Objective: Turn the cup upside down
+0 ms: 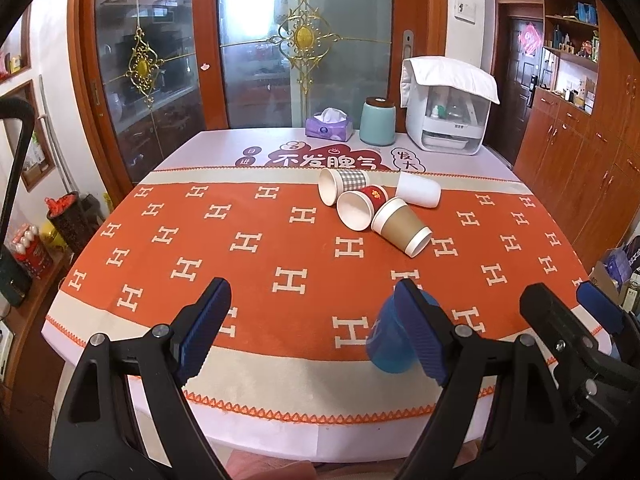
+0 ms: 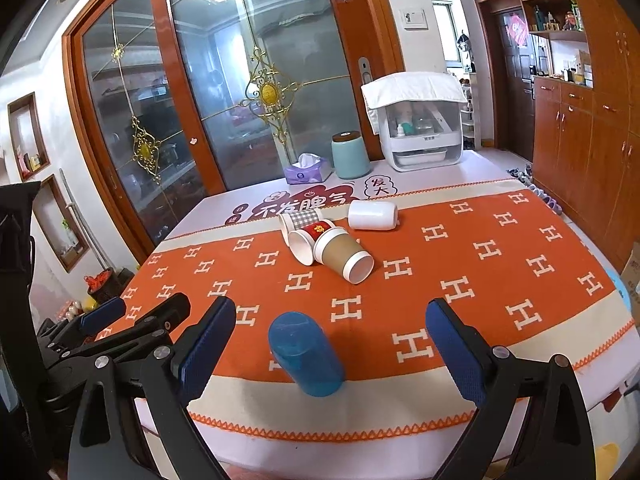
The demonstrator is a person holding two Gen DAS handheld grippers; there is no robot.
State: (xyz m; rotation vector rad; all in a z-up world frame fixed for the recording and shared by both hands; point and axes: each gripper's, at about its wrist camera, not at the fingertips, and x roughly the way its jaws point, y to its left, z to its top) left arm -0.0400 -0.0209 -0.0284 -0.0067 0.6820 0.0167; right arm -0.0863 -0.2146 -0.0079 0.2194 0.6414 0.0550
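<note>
Both tongs (image 1: 316, 328) (image 2: 332, 344) gape wide, gripping nothing; blue cup (image 2: 306, 354) lies between

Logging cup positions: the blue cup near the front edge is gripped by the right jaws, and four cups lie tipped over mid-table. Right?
Not gripped. In the right wrist view the blue cup stands free between the open right gripper jaws. Four cups lying mid-table is correct.
</note>
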